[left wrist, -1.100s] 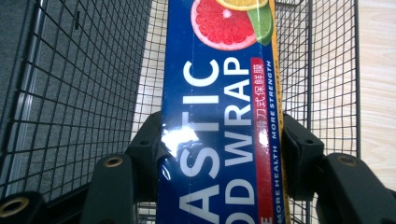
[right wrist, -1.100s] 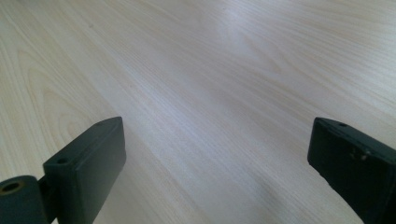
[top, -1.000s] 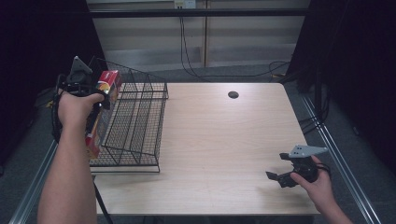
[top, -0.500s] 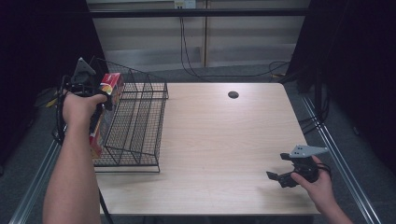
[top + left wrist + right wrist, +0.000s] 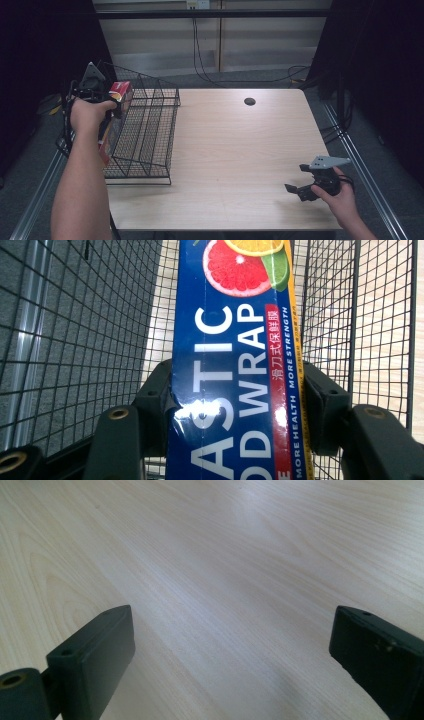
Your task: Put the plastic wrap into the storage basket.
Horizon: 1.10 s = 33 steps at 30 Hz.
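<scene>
A long blue plastic food wrap box (image 5: pixel 235 340) with citrus fruit printed on it is clamped between the jaws of my left gripper (image 5: pixel 235 395). In the high view my left gripper (image 5: pixel 107 116) holds the box (image 5: pixel 121 92) steeply on end at the left side of a black wire basket (image 5: pixel 150 130). Basket mesh (image 5: pixel 100 315) shows on both sides of the box and behind it. Whether the box's lower end touches the basket I cannot tell. My right gripper (image 5: pixel 301 190) hovers open just over the table's front right, with only bare wood between the jaws (image 5: pixel 232 645).
The light wooden table (image 5: pixel 240 150) has a small dark round hole (image 5: pixel 249 101) near its far edge. Metal rails run along both sides of the table, and cables lie on the floor behind it.
My left gripper has shifted slightly right and down with the box, closer into the basket. The right gripper has stayed where it was.
</scene>
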{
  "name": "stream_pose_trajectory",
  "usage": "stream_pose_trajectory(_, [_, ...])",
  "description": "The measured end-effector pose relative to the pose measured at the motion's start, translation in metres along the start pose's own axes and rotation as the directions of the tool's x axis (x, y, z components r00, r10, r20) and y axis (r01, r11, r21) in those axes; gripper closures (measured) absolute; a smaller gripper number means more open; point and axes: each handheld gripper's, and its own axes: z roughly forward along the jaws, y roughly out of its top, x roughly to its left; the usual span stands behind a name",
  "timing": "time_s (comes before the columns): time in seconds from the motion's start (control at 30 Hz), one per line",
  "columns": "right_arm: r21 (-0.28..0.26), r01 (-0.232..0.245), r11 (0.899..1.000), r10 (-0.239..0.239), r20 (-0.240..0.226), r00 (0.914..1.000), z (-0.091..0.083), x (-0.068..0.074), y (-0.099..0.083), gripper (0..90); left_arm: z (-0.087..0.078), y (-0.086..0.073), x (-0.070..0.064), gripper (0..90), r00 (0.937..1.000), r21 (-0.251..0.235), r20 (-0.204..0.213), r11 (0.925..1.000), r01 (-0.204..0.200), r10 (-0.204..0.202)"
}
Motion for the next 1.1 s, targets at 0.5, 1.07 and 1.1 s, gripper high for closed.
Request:
stream_pose_trajectory(0.5, [-0.001, 0.001, 1.0, -0.001, 0.003, 1.0, 0.0, 0.0, 0.0, 4.3, -0.014, 0.005, -0.004, 37.2, 0.9999, -0.054, 0.008, 0.9985, -0.011, 0.011])
stream_pose_trajectory(1.07, [-0.001, 0.002, 1.0, -0.002, 0.008, 1.0, -0.002, 0.0, -0.001, 4.3, -0.024, 0.002, -0.029, 32.8, 0.9925, -0.09, 0.103, 0.9944, -0.056, 0.065])
stream_pose_trajectory(1.1, [0.001, 0.0, 1.0, 0.0, 0.005, 1.0, -0.002, 0.0, -0.001, 4.3, -0.024, 0.002, -0.031, 32.0, 0.9916, -0.093, 0.109, 0.9939, -0.06, 0.07])
